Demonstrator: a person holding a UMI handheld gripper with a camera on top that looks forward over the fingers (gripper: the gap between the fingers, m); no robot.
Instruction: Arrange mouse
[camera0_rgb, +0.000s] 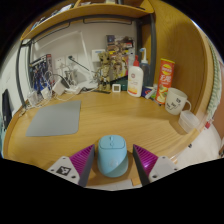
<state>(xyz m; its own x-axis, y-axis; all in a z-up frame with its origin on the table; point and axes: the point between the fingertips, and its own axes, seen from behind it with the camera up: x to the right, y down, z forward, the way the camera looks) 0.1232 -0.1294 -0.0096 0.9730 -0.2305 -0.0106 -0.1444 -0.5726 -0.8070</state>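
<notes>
Hand-held gripper (112, 166) nearest, fingers spread wide; light blue mouse (112, 155) between the pads with gaps either side, resting on wooden table (120, 115). Grey mousepad (55, 118) well off left

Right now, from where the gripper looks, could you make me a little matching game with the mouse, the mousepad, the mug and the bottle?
Things:
1. mouse
2. mousepad
3. mug
4. bottle

Places:
A. back of the desk, white with a red cap
B. between the fingers of the gripper, which stands open
C. flat on the desk, grey, ahead and left of the fingers
D. right side of the desk, white with a handle

Pairs: 1-B, 2-C, 3-D, 4-A
</notes>
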